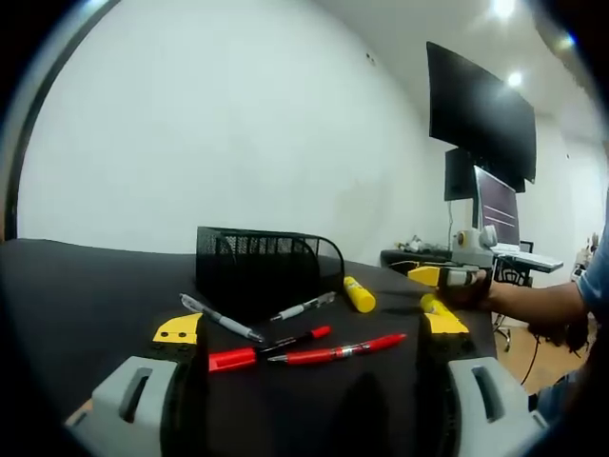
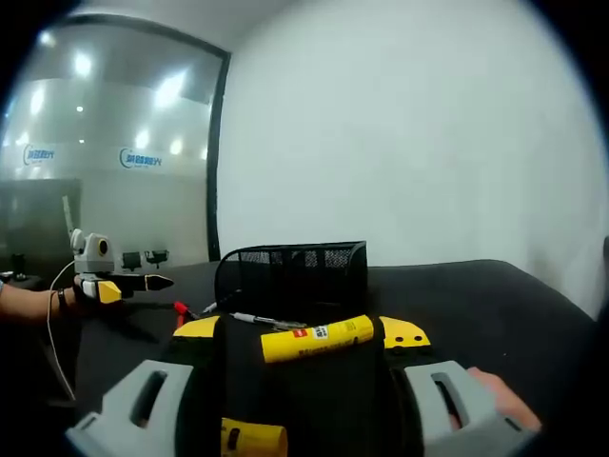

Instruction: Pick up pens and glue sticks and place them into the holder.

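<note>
Your left gripper hovers wide open and empty over a matte black table — red pens and silver pens lie before the black wire-mesh holder. Your right gripper frames a yellow glue stick — whether it grips, you cannot tell.

We count one black wire-mesh holder on the dark table. Before it we see four pens: two slim silver-grey pens and two red ones, a red-capped black marker and a red ballpoint pen. We find one yellow glue stick beside the holder, and in the right gripper view a second yellow stick at the bottom edge.
</note>
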The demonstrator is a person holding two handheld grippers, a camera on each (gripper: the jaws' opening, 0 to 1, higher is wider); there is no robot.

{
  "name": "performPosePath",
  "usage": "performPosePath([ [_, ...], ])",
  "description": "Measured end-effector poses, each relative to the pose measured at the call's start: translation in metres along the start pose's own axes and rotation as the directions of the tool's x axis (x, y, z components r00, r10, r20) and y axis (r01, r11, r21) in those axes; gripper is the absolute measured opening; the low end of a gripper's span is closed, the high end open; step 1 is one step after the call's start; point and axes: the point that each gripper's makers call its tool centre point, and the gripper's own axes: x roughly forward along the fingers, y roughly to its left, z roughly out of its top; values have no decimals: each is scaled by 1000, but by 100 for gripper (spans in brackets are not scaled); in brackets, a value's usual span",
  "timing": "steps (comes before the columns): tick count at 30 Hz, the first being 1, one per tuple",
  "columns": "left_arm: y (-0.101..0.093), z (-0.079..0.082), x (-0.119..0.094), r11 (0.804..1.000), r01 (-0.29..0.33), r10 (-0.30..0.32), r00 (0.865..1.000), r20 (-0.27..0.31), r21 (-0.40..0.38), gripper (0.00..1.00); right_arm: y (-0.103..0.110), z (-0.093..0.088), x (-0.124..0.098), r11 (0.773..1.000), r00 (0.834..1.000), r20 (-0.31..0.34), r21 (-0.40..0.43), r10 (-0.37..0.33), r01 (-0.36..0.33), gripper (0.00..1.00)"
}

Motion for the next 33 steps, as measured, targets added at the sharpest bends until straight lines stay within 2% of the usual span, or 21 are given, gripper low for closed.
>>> performPosePath([
  [3,4,1,0,999,-36,36,999,3,11,83,-2,2,0,1000,1000,1,13,-8,8,59],
  [5,-1,0,2,1000,-16,16,1000,-19,8,84,-1,1,3,1000,1000,-25,12,-11,11,59],
  [9,-3,6,1,1000,16,-16,1000,-24,-16,92,12,14,5,999,999,-43,10,34,-33,58],
  [10,0,5,-2,1000,16,-17,999,-43,-11,94,16,17,6,999,998,-47,15,49,-49,58],
  [14,13,5,-15,1000,10,-10,999,-52,10,96,30,28,9,995,992,-68,9,105,-104,56],
  [18,27,3,-28,1000,16,-17,999,-52,-7,96,40,35,16,985,981,-107,-50,161,-167,54],
  [20,31,1,-31,1000,18,-18,998,-53,-5,96,44,37,21,978,974,-132,-67,186,-196,52],
  [23,24,-1,-32,997,62,-64,997,-40,-37,96,50,36,28,967,963,-169,-104,212,-231,49],
  [24,25,-4,-32,998,61,-63,996,-61,-29,96,52,36,31,965,960,-181,-111,215,-237,46],
  [27,24,-7,-32,998,58,-59,996,-67,-19,95,59,30,35,957,945,-227,-113,236,-266,40],
  [30,24,-6,-34,998,60,-61,996,-59,-15,95,70,18,40,943,925,-286,-143,250,-300,31],
  [33,24,-3,-35,998,61,-61,997,-43,-18,93,77,2,47,933,895,-376,-165,241,-321,21],
])
